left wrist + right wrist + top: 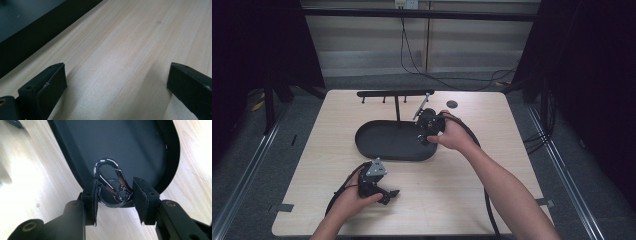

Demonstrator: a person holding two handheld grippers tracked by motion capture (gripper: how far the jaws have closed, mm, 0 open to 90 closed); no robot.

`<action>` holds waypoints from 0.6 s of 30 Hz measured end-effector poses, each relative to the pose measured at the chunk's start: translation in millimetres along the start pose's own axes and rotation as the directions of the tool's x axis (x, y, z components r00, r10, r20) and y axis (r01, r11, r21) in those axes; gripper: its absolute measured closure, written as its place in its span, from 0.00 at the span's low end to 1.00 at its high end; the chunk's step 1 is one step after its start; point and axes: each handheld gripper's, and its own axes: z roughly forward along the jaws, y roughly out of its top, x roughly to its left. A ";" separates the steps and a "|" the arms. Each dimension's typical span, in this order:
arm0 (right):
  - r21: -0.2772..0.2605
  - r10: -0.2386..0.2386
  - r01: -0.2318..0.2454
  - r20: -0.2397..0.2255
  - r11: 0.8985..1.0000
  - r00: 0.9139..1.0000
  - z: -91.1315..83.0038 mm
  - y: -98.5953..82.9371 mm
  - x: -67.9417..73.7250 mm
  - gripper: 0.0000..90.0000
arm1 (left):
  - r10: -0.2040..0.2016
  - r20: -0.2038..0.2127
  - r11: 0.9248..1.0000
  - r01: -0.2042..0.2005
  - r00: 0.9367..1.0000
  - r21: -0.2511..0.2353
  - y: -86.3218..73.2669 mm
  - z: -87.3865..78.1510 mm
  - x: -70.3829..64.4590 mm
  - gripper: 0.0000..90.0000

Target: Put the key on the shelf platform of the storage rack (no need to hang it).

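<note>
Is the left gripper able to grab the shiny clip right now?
Probably not. The clip sits between the right gripper's jaws over the black tray, and the left gripper is open over bare table, apart from the tray.

I can read no text, label, brand, number or sign anywhere — not on my pale wooden table, not on the black oval tray, not on the shiny metal snap hook. The small plate on the far wall is too blurred to read.
</note>
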 end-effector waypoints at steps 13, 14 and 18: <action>0.018 0.015 -0.015 0.006 1.000 1.000 12.3 4.2 -4.9 0.64 | 0.000 0.000 1.000 0.000 1.000 0.000 0.0 0.0 0.0 0.02; 0.017 0.018 -0.018 0.001 1.000 1.000 13.4 4.5 -5.8 0.64 | -0.001 -0.003 1.000 0.001 1.000 -0.002 0.0 0.2 -0.2 0.02; 0.023 0.009 -0.009 0.011 1.000 1.000 18.2 6.1 -6.7 0.64 | -0.001 -0.003 1.000 0.001 1.000 -0.002 0.0 0.2 -0.2 0.02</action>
